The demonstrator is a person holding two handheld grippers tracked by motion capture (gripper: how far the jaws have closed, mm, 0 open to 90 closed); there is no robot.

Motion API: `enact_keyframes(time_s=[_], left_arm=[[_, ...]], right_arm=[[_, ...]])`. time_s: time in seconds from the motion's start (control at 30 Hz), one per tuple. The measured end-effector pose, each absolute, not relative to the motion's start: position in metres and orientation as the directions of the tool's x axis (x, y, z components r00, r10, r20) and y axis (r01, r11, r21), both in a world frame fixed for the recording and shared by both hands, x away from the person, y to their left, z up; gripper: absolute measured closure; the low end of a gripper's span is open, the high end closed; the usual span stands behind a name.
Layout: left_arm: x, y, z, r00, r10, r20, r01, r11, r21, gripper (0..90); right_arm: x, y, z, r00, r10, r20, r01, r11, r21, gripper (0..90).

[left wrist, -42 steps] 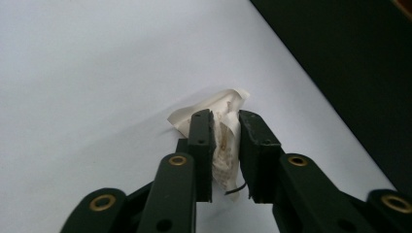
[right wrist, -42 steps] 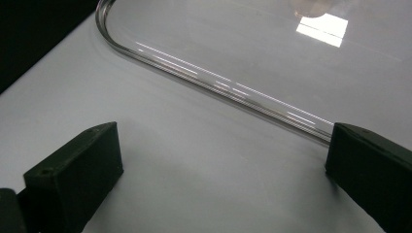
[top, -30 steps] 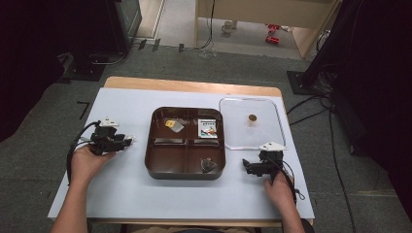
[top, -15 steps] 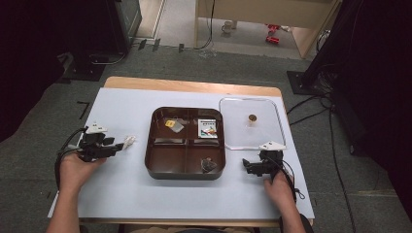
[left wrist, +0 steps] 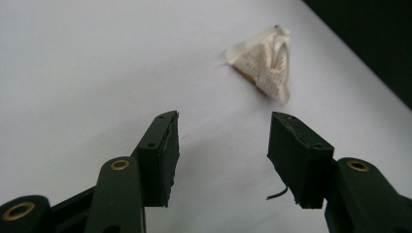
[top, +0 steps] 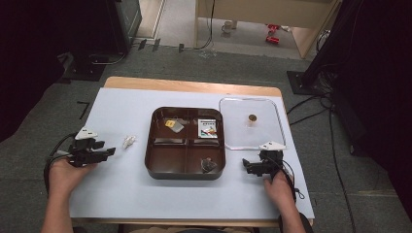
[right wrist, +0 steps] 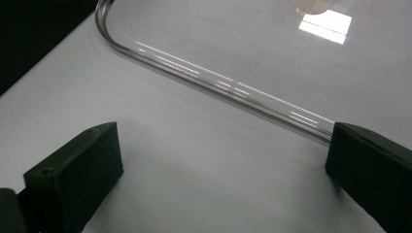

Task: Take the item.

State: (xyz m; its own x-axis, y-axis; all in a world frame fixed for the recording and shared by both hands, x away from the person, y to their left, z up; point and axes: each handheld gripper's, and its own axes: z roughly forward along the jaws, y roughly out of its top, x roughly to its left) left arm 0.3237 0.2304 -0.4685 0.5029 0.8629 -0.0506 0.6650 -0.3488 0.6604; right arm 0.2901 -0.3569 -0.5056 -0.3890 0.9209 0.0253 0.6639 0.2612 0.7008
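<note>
Sitting at 9 o'clock of the dark brown four-compartment plastic tray (top: 160, 167), the small crumpled white paper wrapper (top: 128, 141) looks light, soft, crushable; pinch its middle gently. Left gripper (left wrist: 221, 145) jaws have just been opening, nothing between; right gripper (right wrist: 223, 167) spread, empty.

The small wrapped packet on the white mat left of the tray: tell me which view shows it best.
The left gripper view: the packet lies close ahead of the open jaws, its folded, printed wrapper plain. The high view gives it as a small pale speck beside the tray.
</note>
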Motion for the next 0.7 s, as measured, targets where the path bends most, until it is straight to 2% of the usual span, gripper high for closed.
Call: enact_keyframes(time_s=[0.3, 0.43, 0.5, 0.7], left_arm=[[0.322, 0.241, -0.478, 0.475, 0.879, -0.042, 0.695, -0.345, 0.631, 41.7], [0.319, 0.242, -0.481, 0.501, 0.865, -0.018, 0.668, -0.373, 0.644, 41.2], [0.316, 0.241, -0.484, 0.517, 0.856, 0.001, 0.643, -0.390, 0.660, 36.8], [0.309, 0.245, -0.491, 0.517, 0.856, -0.019, 0.604, -0.349, 0.717, 33.9]], right_arm=[[0.290, -0.357, -0.506, -0.389, 0.921, 0.024, 0.663, 0.262, 0.701, 0.0], [0.290, -0.357, -0.506, -0.389, 0.921, 0.025, 0.664, 0.261, 0.701, 0.0], [0.290, -0.357, -0.506, -0.389, 0.921, 0.025, 0.664, 0.262, 0.701, 0.0], [0.290, -0.357, -0.506, -0.389, 0.921, 0.025, 0.664, 0.261, 0.701, 0.0]])
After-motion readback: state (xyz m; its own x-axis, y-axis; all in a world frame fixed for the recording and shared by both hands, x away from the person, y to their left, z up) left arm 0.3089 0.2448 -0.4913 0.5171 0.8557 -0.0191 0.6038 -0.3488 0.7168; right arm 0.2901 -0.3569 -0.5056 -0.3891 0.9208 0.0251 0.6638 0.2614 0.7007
